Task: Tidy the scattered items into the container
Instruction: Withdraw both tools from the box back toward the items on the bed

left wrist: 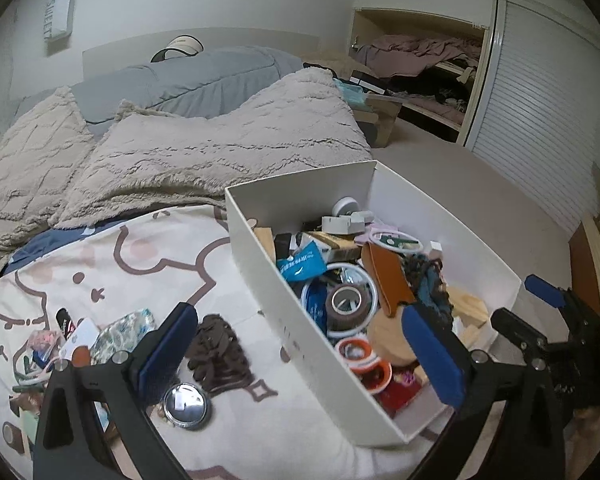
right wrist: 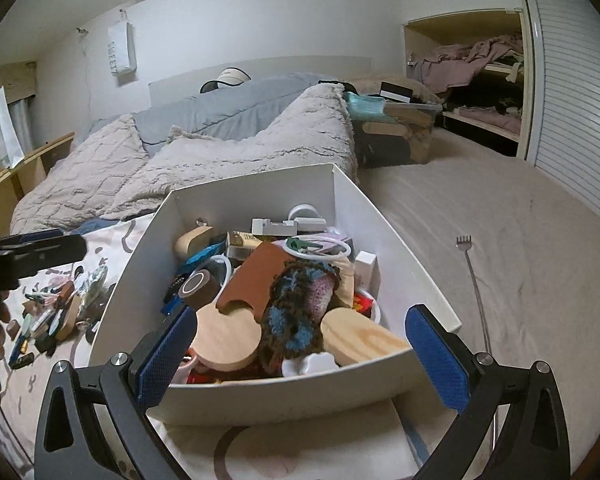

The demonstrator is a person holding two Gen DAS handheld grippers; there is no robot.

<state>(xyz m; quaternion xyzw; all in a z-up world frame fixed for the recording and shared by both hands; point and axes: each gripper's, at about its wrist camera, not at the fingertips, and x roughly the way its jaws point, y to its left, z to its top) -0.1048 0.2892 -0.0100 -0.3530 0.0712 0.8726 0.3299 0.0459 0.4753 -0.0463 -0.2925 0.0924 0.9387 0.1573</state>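
Observation:
The white box (left wrist: pixel 292 332) stands on the bed, piled with tape rolls (left wrist: pixel 346 300), a blue packet and wooden pieces. My left gripper (left wrist: pixel 300 356) is open wide, its blue pads astride the box's left wall and touching nothing. On the cartoon sheet to the left lie a brown scrunchie (left wrist: pixel 220 352), a round mirror (left wrist: pixel 187 406), a patterned pouch (left wrist: pixel 122 330) and several small items (left wrist: pixel 48 352). My right gripper (right wrist: pixel 300 356) is open over the box's near wall (right wrist: pixel 260 400), by a crocheted piece (right wrist: pixel 300 304) and a wooden disc (right wrist: pixel 228 340). It holds nothing.
Fluffy beige blankets (left wrist: pixel 204 148) and a grey duvet fill the far bed. A metal back scratcher (right wrist: pixel 476 280) lies on the carpet right of the box. The left gripper's fingers (right wrist: pixel 40 250) show at the left edge. An open closet and louvred door stand at the right.

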